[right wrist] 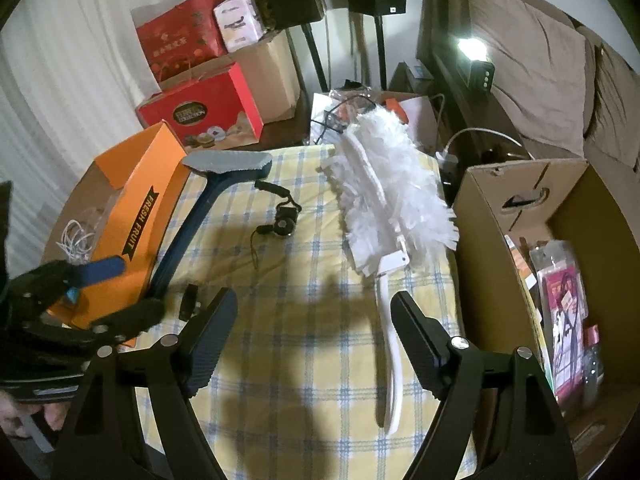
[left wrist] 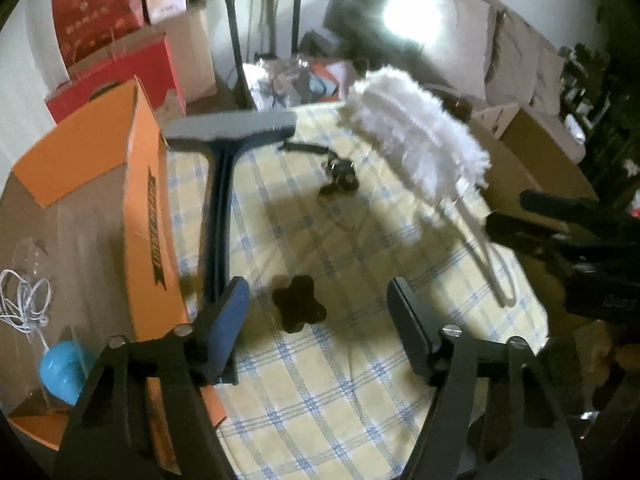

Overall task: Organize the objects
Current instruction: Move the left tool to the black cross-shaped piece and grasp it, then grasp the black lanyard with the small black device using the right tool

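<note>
A small black lobed knob [left wrist: 299, 304] lies on the checked tablecloth [left wrist: 320, 400] between the fingers of my left gripper [left wrist: 318, 314]. That gripper is open, with a gap on both sides of the knob. A blue long-handled brush [left wrist: 218, 208] leans along the orange box [left wrist: 100, 200], close to the left finger. In the right wrist view my right gripper [right wrist: 316, 324] hovers open over the cloth [right wrist: 300, 380]. The white duster's handle [right wrist: 394, 360] lies just inside its right finger, untouched. The left gripper [right wrist: 128, 292] sits at the left there, the knob [right wrist: 189, 300] just past its tips.
A black device with a lanyard [right wrist: 285, 220] lies mid-table. The white feather duster head [right wrist: 392, 192] reaches the far right corner. An open cardboard box [right wrist: 520, 220] with packaged goods stands right of the table. Red gift boxes [right wrist: 200, 108] and speaker stands are behind.
</note>
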